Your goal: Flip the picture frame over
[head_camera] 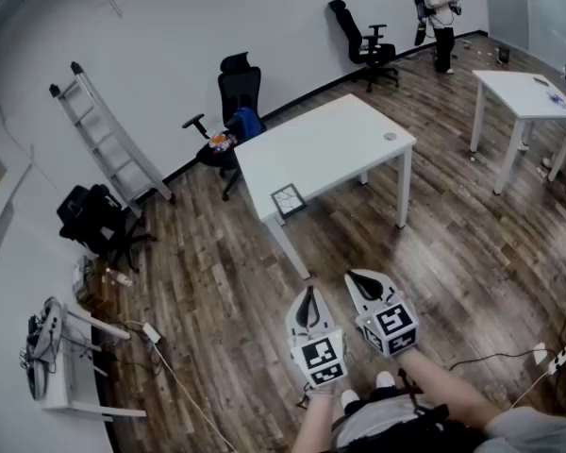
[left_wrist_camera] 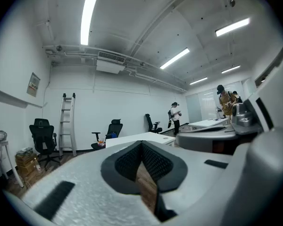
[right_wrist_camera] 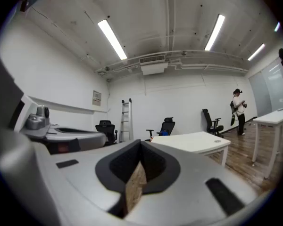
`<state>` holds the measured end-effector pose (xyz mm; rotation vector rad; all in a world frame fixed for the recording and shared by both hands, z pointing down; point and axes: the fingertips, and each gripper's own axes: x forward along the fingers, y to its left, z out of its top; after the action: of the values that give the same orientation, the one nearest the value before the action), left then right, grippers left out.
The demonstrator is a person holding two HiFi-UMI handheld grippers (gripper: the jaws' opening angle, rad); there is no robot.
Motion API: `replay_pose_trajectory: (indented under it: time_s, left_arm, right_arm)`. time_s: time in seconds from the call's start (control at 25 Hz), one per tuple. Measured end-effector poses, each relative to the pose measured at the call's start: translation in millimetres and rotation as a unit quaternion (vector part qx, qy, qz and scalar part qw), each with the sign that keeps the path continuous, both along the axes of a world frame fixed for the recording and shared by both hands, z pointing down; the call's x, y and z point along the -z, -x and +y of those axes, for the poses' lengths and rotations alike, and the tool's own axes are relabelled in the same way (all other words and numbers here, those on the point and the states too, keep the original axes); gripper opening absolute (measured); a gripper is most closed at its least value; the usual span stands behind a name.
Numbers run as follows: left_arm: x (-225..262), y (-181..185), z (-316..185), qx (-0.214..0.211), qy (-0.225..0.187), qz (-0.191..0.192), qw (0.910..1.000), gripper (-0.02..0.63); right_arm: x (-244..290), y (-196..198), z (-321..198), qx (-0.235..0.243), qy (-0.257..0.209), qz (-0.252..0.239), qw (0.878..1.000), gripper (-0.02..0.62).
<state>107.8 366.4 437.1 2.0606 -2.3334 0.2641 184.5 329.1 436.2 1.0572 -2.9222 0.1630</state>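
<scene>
A small dark picture frame (head_camera: 287, 199) lies flat near the front left corner of the white table (head_camera: 340, 144). Both grippers hang over the wooden floor, well short of the table, held side by side in front of the person. My left gripper (head_camera: 309, 293) is shut with nothing in it; in the left gripper view its jaws (left_wrist_camera: 142, 146) meet at the tips, with the table (left_wrist_camera: 139, 139) far ahead. My right gripper (head_camera: 361, 278) is likewise shut and empty, and its jaws (right_wrist_camera: 140, 149) point level toward the table (right_wrist_camera: 191, 141).
A black chair (head_camera: 234, 102) with a blue item stands behind the table, and a ladder (head_camera: 108, 138) leans on the wall. Another chair (head_camera: 99, 220) and boxes sit at left. A second white table (head_camera: 528, 97) is at right. A person (head_camera: 441, 12) stands far back. Cables (head_camera: 170, 366) cross the floor.
</scene>
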Motion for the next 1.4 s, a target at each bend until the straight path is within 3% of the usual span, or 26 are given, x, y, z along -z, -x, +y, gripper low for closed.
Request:
replay_pose_trajectory:
  time_s: [0.76,1.4]
  left_arm:
    - [-5.4,1.2,-9.7,0.012,0.007,0.005,0.9999,0.002]
    - [-9.9,0.1,-32.7,0.049,0.008,0.006,0.9987,0.002]
  right_arm:
    - [0.7,4.3,-7.6,0.02,-0.001,-0.01,1.0,0.009]
    - [-4.0,3.7,-39.6,0.045,0.004,0.002,0.999,0.009]
